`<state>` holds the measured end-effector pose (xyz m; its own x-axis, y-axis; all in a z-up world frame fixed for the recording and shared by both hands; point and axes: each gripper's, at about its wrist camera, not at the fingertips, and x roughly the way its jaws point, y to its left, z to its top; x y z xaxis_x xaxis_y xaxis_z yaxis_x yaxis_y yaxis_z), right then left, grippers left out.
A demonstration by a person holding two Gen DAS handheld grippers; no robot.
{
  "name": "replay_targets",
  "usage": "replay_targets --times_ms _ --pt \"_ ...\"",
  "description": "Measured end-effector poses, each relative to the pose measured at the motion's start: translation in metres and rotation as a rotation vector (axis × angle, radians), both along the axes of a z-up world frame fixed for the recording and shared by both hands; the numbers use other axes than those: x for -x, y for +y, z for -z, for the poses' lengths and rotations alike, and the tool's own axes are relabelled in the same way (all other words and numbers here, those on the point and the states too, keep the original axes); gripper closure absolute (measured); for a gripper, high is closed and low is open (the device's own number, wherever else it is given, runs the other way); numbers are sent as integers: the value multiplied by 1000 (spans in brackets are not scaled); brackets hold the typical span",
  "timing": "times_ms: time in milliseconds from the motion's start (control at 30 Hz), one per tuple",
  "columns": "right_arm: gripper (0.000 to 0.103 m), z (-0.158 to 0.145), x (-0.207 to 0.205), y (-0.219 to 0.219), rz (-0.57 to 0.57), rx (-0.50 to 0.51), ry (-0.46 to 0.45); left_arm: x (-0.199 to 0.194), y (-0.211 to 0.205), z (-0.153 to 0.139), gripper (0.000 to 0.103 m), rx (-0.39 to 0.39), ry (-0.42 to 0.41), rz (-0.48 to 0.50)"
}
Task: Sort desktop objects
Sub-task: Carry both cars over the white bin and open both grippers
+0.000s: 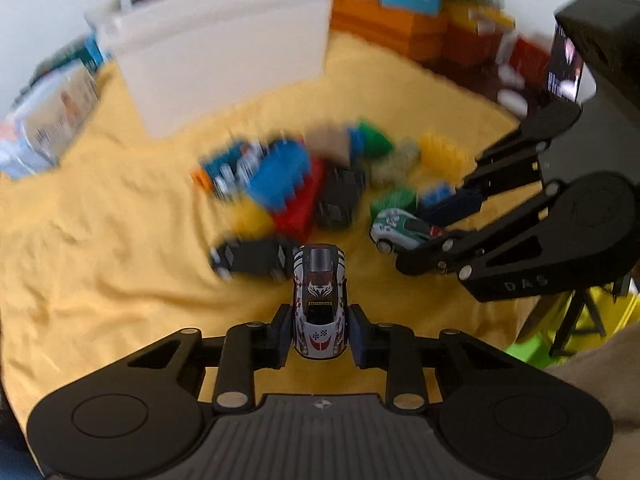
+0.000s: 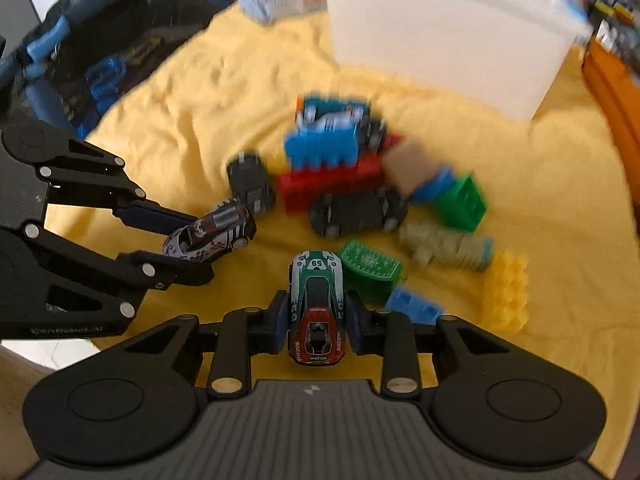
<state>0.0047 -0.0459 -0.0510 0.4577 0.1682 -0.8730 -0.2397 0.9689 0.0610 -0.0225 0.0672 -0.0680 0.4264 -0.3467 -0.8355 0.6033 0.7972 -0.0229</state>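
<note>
The left gripper (image 1: 319, 330) is clamping a white car (image 1: 319, 300) by its flanks, the car's long axis running straight ahead toward 12 o'clock. The right gripper (image 2: 319, 316) is gripping a green car (image 2: 318, 306) the same way, nose pointing to 12. Both cars are sitting between the pads near the yellow cloth (image 2: 200, 92); whether they are clear of it I cannot tell.

Beyond them, the pile (image 2: 352, 184) of bricks and overturned cars is lying at 12 in both views. Farther still, the white bin (image 2: 448, 32) is standing at 12 to 1 o'clock from the right gripper and at 11 from the left one (image 1: 224, 60); the left looks somewhat nearer. Any drop probably means lifting each car over that rim.

Only the right view is showing the dark case (image 2: 100, 48) at 10 o'clock; only the left view is showing orange boxes (image 1: 384, 28) behind the bin.
</note>
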Motion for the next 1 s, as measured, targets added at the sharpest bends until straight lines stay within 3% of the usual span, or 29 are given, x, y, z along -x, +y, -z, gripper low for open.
replay_targets --times_ms 300,467,567,733,967,1000 --pt "71 -89 -43 -29 34 86 -281 -64 -1 -108 71 112 -269 -64" --pt "71 -125 -97 -57 56 100 -413 -121 -21 -138 71 110 -372 -125" --pt "71 -129 -138 -72 81 100 -442 -159 -38 -135 71 76 -379 -160" --pt "70 -110 -194 -102 109 77 -389 -216 -49 -110 71 41 -316 -223" --pt "69 -68 -220 -117 106 33 -285 -253 -56 -67 69 -38 -221 -283" --pt "63 -67 -219 -116 101 34 -286 -253 -55 -66 67 -38 -221 -292"
